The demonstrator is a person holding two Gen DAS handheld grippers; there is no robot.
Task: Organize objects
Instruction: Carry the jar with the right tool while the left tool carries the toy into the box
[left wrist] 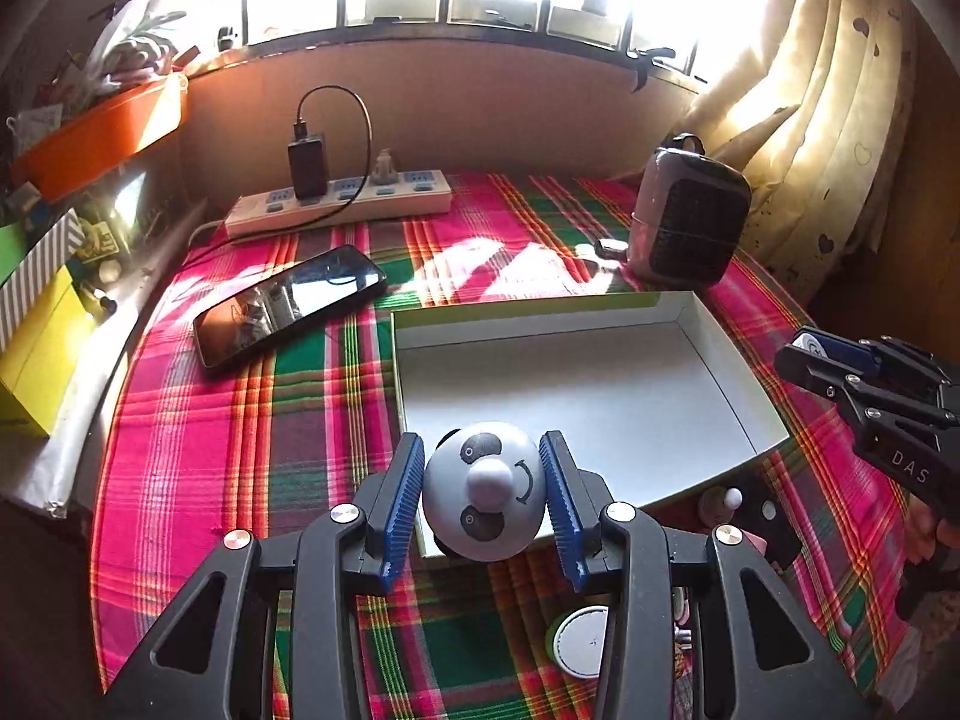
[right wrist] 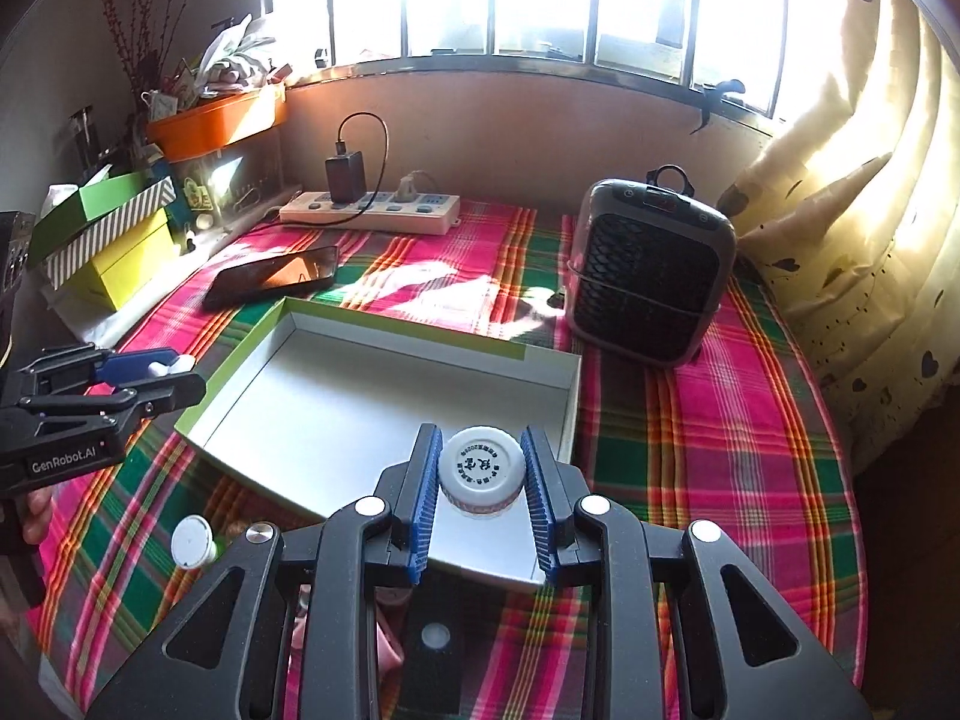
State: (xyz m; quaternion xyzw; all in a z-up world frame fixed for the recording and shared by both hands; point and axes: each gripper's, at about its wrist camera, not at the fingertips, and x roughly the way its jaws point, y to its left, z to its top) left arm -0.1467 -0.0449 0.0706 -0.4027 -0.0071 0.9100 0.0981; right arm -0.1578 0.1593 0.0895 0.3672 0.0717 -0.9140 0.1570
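White tray point(left wrist: 690, 324) ahead of both my loads.
My left gripper point(left wrist: 486, 489) pinches the panda bell point(left wrist: 483, 495) at the tray's near-left corner; my right gripper point(right wrist: 480, 480) pinches the capped bottle point(right wrist: 481, 471) over its near-right corner.

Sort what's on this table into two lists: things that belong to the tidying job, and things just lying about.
Part of the job:
- panda bell, gripped by the left gripper
- white-capped bottle, gripped by the right gripper
- open white box, nothing in it

Just lying about:
- phone
- power strip
- small heater
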